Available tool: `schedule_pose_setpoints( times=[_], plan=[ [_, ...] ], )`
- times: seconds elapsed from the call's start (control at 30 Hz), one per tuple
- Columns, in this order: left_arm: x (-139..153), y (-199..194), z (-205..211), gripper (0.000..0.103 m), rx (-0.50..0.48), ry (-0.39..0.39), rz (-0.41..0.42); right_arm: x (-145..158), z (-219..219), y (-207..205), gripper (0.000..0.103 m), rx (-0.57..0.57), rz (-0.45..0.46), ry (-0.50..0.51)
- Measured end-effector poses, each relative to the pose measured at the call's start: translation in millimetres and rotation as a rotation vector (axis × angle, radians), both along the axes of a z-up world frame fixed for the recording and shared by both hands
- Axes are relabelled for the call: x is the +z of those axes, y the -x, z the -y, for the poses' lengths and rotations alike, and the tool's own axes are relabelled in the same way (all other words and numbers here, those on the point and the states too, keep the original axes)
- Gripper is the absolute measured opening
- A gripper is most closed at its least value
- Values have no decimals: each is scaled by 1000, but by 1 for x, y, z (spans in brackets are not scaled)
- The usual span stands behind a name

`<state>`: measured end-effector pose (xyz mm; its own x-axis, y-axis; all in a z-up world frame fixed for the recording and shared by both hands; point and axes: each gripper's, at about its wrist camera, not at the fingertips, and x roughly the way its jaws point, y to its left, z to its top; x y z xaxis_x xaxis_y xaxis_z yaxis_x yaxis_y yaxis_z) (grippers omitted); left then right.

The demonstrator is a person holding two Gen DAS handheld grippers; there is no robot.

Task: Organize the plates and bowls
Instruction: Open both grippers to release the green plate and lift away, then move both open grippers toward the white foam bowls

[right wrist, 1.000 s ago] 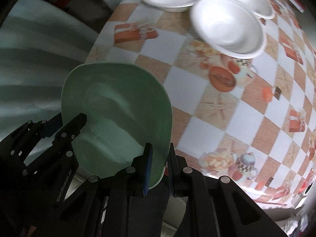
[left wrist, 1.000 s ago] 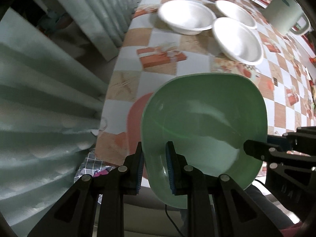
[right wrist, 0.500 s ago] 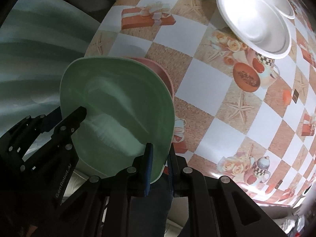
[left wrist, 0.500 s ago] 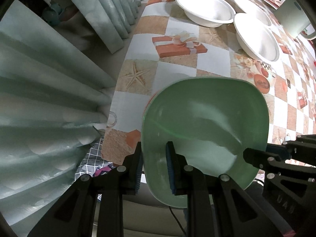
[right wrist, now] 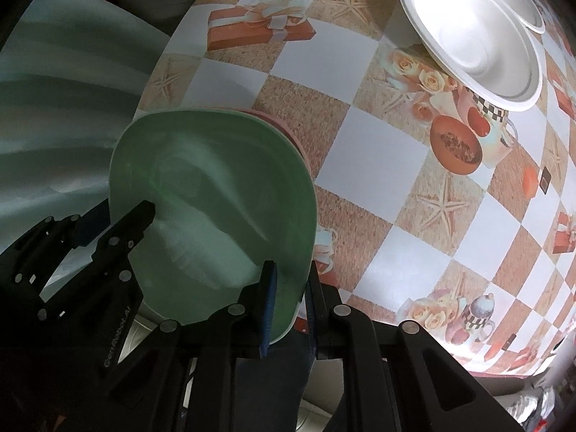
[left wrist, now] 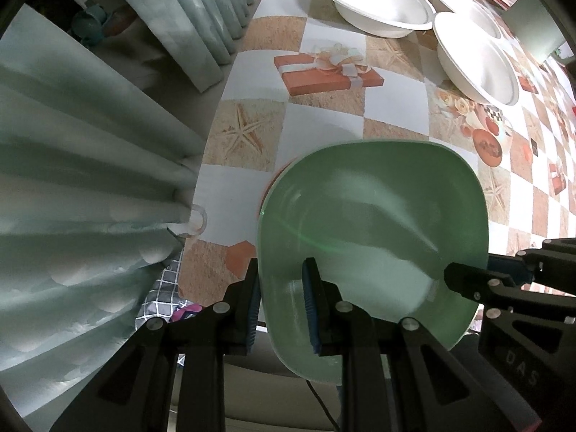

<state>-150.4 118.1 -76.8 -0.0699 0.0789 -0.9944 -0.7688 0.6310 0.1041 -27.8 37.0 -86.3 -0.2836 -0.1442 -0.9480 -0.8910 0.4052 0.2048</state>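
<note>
You are holding a pale green, rounded-square plastic plate (left wrist: 374, 237) over the near left corner of the table's checkered oilcloth (left wrist: 324, 118), directly above a pink plate (right wrist: 288, 127) whose rim alone is showing beneath it. Your right gripper (right wrist: 289, 298) is clamping the plate's right rim, while your left gripper (left wrist: 282, 309), its jaws just easing apart, is straddling the left rim with a visible gap. Three white round bowls (left wrist: 378, 0) are sitting at the far right.
</note>
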Motion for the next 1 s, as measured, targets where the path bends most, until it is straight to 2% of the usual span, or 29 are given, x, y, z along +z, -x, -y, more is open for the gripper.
schedule_pose_setpoints(
  times=[0.03,0.1,0.2,0.23,0.3,0.33,0.37,0.4,0.43,0.47,0.5,0.53,0.63,0.77,1.0],
  plan=[
    [-1,0,0,33,0,6,4,0,1,1,17,1,-4,-4],
    [1,-2,3,50,-7,8,12,7,2,2,17,3,-16,-13],
    [4,-6,9,69,-35,-20,9,13,0,0,17,12,-9,-23],
    [4,-7,10,70,-41,-28,10,15,0,-1,17,12,-9,-24],
    [5,-8,12,79,-41,-17,10,18,2,-8,19,8,1,-20],
    [5,-8,12,80,-36,-9,19,20,3,-11,23,4,11,-16],
    [7,-8,12,80,-33,-12,27,22,5,-14,37,0,21,-16],
    [8,-7,11,81,-28,-23,30,25,7,-21,57,-8,33,-18],
    [10,-6,10,82,-21,-30,31,28,9,-28,67,-23,53,-21],
    [11,-5,8,89,-11,-28,38,32,9,-37,88,-43,56,-26],
    [12,-4,6,99,2,-9,48,35,12,-43,102,-66,45,-34],
    [13,-4,4,103,11,4,56,38,17,-51,102,-99,37,-41],
    [19,-9,1,103,4,4,72,45,28,-70,102,-149,57,-35],
    [36,-23,2,103,-9,14,140,53,44,-90,102,-223,78,-24],
    [57,-61,6,103,-91,46,204,61,72,-121,102,-339,111,-15]
  ],
)
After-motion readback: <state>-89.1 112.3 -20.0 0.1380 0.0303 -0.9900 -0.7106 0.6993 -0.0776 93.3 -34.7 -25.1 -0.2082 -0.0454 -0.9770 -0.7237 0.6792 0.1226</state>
